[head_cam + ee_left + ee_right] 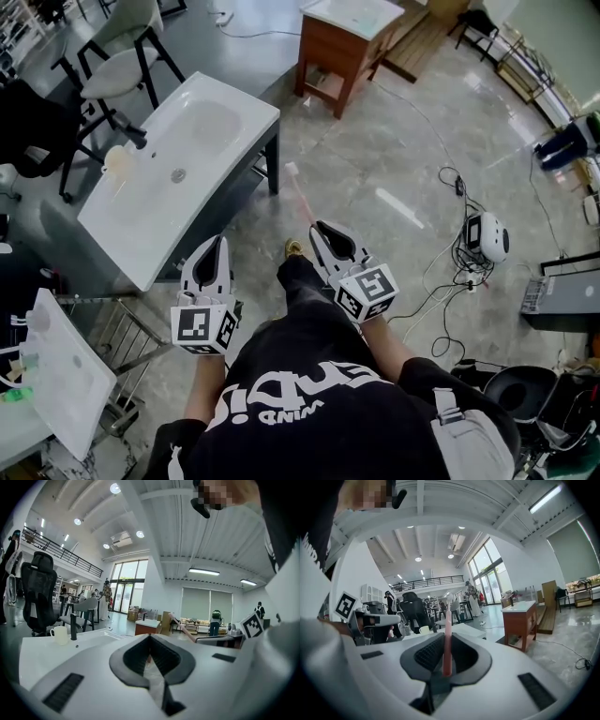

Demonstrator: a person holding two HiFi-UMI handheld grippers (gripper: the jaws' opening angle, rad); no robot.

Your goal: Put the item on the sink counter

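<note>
1. The worktop (141,234) stands ahead and to the left of the person, running from near left to far right.
2. The basin (211,122) is sunk in its far half.
3. The faucet (134,138) stands at its left edge, with the cup (117,161) just beside it.
4. A chair (117,66) stands behind that edge.
5. The cabinet (342,47) stands well beyond the worktop's far end, to the right.
6. A second sink (66,375) lies on a rack (131,337) at the near left.
7. The left gripper (220,242) is just before the worktop's near corner; the right gripper (319,228) is to its right, over the floor (375,159).
8. The toothbrush (300,195) sits between the right gripper's jaws, pointing forward.
9. Cables (450,272) lie on the floor well to the right.
</note>
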